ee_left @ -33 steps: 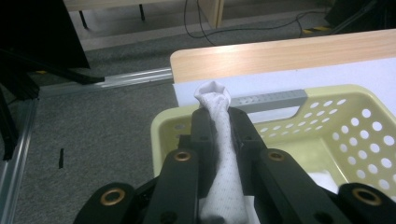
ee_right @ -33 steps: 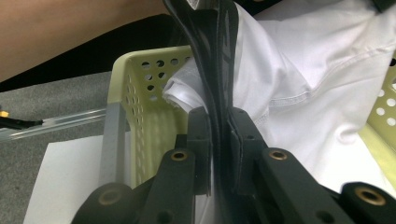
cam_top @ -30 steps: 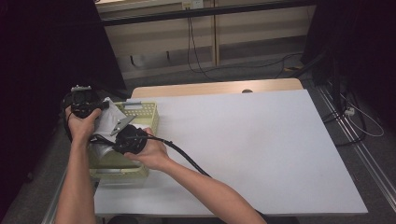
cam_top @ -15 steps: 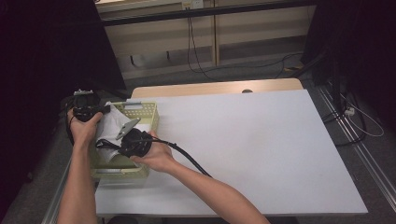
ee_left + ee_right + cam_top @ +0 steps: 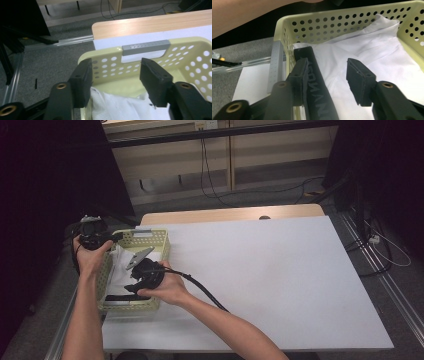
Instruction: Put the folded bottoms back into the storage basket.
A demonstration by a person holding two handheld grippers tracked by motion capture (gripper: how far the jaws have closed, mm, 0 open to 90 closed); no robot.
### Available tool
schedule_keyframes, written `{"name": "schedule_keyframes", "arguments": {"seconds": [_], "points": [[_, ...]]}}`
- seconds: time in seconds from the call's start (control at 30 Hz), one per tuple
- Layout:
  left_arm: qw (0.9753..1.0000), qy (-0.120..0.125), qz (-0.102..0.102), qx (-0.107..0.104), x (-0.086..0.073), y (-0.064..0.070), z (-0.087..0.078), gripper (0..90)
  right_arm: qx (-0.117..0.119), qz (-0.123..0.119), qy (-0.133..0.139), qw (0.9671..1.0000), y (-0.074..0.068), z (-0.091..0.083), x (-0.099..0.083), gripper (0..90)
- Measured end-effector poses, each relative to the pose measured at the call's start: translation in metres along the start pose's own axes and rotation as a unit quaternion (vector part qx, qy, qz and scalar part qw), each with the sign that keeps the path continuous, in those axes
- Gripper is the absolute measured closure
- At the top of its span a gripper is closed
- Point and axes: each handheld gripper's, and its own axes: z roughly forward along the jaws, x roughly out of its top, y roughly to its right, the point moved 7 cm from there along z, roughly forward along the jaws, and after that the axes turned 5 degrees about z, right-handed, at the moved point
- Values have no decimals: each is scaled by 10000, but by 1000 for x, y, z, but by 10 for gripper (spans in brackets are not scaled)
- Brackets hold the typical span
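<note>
A pale yellow perforated basket [image 5: 162, 251] sits at the table's left edge with a white cloth [image 5: 120, 265] inside. A black lettered band [image 5: 317, 100] lies on the cloth near the basket's near end [image 5: 120, 297]. My left gripper [image 5: 116, 238] is held at the basket's far left corner and is open. In the left gripper view, my left gripper [image 5: 117, 75] frames the basket's wall [image 5: 110, 65] and its grey handle [image 5: 146, 47], with the cloth [image 5: 120, 105] just below. My right gripper [image 5: 131, 287] hovers over the basket. Seen in its own view, the right gripper [image 5: 328, 75] is open above the cloth [image 5: 372, 50].
A white sheet [image 5: 280, 275] covers the wooden table [image 5: 225, 214]. The right gripper's cable [image 5: 205, 292] trails across the sheet beside the forearm. An aluminium rail [image 5: 67, 330] runs along the table's left side. Dark panels stand at both sides, with cables on the floor beyond.
The cloth, which stood raised near the left gripper a second ago, now lies lower in the basket. The right gripper has drifted slightly toward the near end.
</note>
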Motion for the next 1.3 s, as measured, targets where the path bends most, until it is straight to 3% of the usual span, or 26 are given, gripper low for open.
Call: {"name": "schedule_keyframes", "arguments": {"seconds": [0.23,0.37,0.43,0.67,0.93,1.0,1.07,1.23,1.3], "points": [[9998,180,80,27,8,5,-12,232,20,60,160,9999,3,-13,1,461],[9991,411,-5,-123,10,14,-21,200,4,110,271,9996,7,-21,1,421],[9990,419,104,-82,9,17,-24,183,-20,133,345,9993,8,-26,0,395],[9986,528,28,-79,3,19,-38,69,-108,210,443,9987,12,-38,-5,305],[9962,774,152,-358,2,33,-59,38,-103,363,556,9977,12,-48,-10,240],[9964,793,113,-267,3,35,-65,35,-144,390,589,9974,12,-52,-10,207],[9967,755,258,-143,2,37,-72,42,-193,381,638,9970,13,-56,-10,193],[9966,681,442,-129,-3,48,-83,44,-311,410,633,9967,16,-65,-12,160],[9967,675,428,-123,-5,52,-87,47,-339,448,633,9964,18,-68,-14,152]]}}
